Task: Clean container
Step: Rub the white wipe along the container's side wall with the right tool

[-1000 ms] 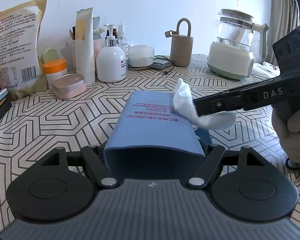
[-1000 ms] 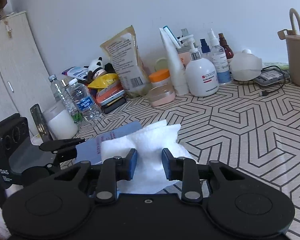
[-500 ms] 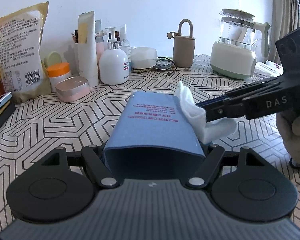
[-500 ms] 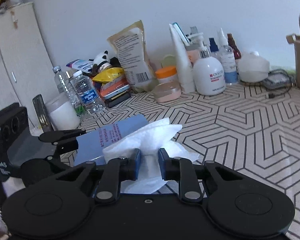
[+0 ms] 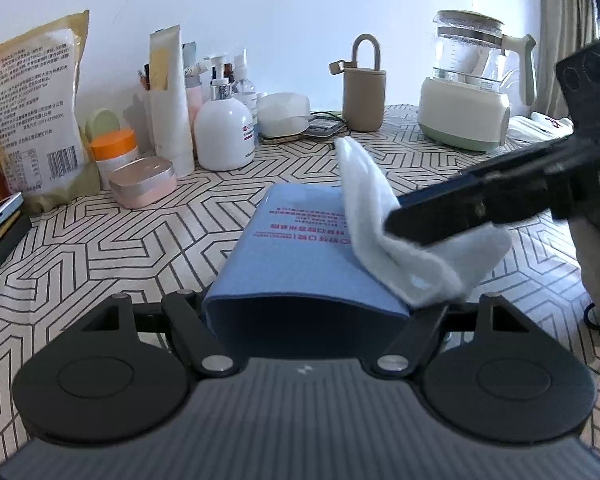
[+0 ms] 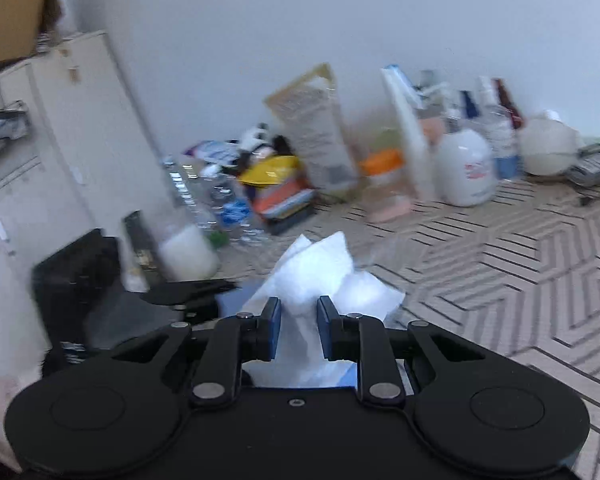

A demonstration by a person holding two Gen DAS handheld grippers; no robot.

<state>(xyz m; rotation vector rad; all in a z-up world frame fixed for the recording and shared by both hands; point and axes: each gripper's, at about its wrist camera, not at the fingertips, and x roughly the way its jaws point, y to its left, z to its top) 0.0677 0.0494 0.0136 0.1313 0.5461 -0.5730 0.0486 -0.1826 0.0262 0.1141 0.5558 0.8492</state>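
A blue container (image 5: 300, 256) with red print lies lengthwise on the patterned table (image 5: 100, 248), its open dark end facing the left wrist camera. My left gripper (image 5: 306, 312) is shut on its near end, one finger on each side. A folded white wipe (image 5: 384, 236) rests on the container's right top edge, pinched by my right gripper (image 5: 404, 220), which reaches in from the right. In the blurred right wrist view, the right gripper (image 6: 298, 328) is shut on the wipe (image 6: 320, 276), with a little of the blue container (image 6: 228, 304) showing beneath.
Along the wall stand a snack bag (image 5: 32, 120), a pink case (image 5: 144, 182), a white pump bottle (image 5: 224, 132), a tan bottle (image 5: 364, 96) and a kettle (image 5: 468, 96). Water bottles (image 6: 204, 196) and a white cabinet (image 6: 60, 140) are at the left.
The right gripper closed on the wipe and tilted, dragging it along the container's right top edge towards the near end. The right wrist view has swung and blurred. The left gripper keeps its hold.
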